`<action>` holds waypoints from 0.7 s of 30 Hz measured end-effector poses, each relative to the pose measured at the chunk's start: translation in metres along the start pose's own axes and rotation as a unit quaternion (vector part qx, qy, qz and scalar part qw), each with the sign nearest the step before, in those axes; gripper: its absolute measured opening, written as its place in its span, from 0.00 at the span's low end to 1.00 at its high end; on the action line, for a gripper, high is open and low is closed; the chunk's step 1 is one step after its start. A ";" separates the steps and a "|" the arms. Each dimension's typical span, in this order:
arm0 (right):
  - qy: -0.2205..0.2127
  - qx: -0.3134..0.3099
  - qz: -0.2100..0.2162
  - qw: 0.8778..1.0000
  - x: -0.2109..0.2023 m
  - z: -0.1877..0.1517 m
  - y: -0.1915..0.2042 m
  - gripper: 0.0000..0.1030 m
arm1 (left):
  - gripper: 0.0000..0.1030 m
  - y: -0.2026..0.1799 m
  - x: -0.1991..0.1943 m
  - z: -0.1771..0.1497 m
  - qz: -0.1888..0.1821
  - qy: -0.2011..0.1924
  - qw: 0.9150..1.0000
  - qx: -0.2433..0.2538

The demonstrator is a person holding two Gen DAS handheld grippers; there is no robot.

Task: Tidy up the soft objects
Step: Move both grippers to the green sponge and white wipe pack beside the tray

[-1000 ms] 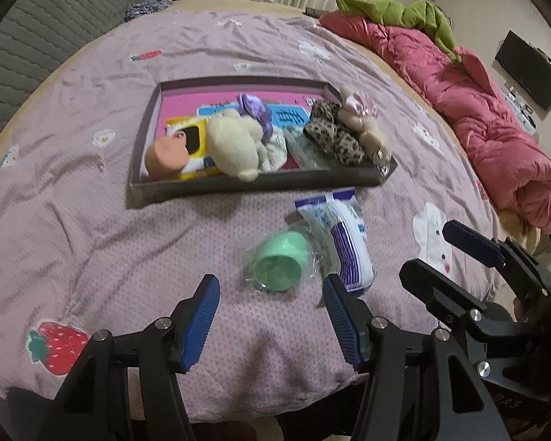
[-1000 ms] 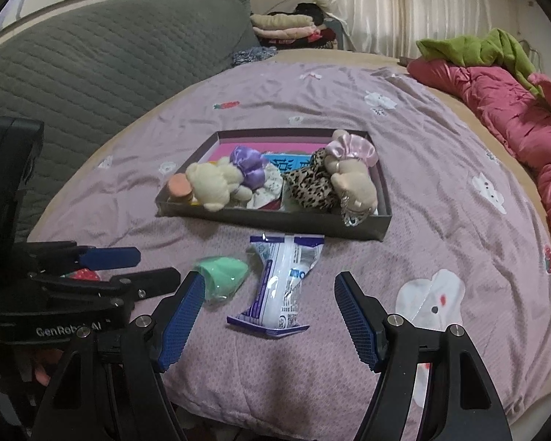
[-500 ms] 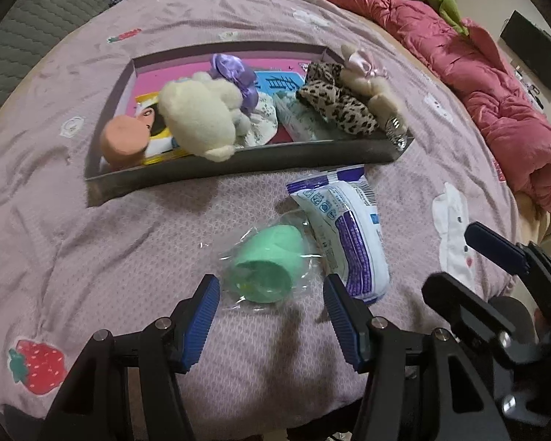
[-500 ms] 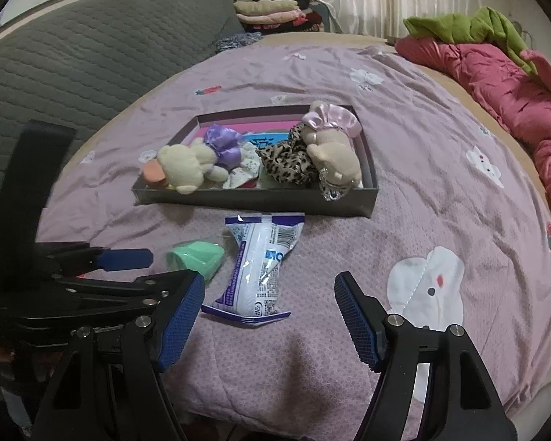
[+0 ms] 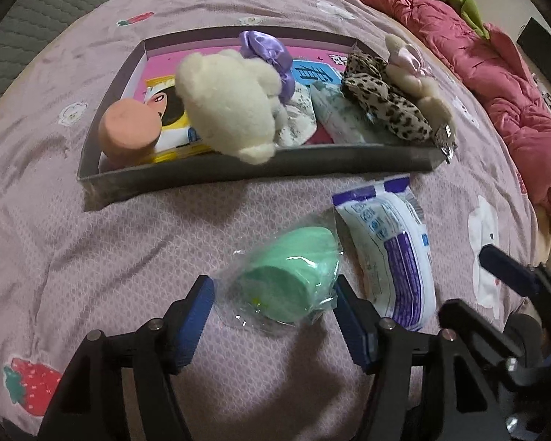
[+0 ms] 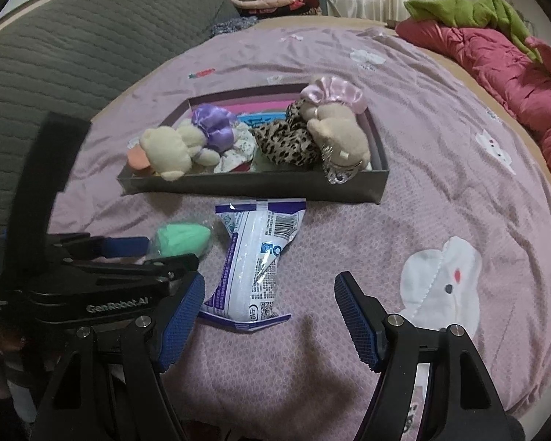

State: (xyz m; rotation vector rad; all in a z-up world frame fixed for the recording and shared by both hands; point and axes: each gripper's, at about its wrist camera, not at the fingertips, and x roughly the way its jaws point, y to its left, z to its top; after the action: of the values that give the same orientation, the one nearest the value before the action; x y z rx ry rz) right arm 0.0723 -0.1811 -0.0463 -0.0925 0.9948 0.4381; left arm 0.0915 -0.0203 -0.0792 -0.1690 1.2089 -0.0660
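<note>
The left hand-held gripper (image 5: 273, 316) points steeply downward, its two black arms splayed and the blue-padded fingers (image 5: 193, 321) well apart — the jaws have just been opening wider, with a green wrapped thing lying between the pads, which do not press on it. Seen from the right wrist camera, this same gripper reaches in from the left edge, one finger above the other. The right hand-held gripper (image 6: 270, 318) also tilts downward, jaws spread wide, its ribbed blue pads (image 6: 356, 325) clear of everything — nothing is gripped between them. Its dark fingertips show at the lower right of the left wrist view.
</note>
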 end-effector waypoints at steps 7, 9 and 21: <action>0.026 0.008 -0.003 1.000 0.031 0.007 -0.003 0.72 | 0.64 0.006 0.006 0.009 -0.010 0.003 1.000 0.003; 0.032 0.020 0.005 0.999 0.039 0.010 -0.007 0.72 | 0.64 0.011 0.007 0.011 -0.012 0.001 1.000 0.002; 0.036 0.013 0.004 0.999 0.060 0.017 -0.007 0.52 | 0.64 0.031 0.013 0.019 -0.044 -0.003 0.999 -0.011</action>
State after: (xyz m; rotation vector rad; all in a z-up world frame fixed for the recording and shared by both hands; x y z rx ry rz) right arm 0.1162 -0.1641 -0.0872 -0.0808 1.0709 0.4316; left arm 0.1122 0.0104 -0.0897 -0.2412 1.1967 -0.1290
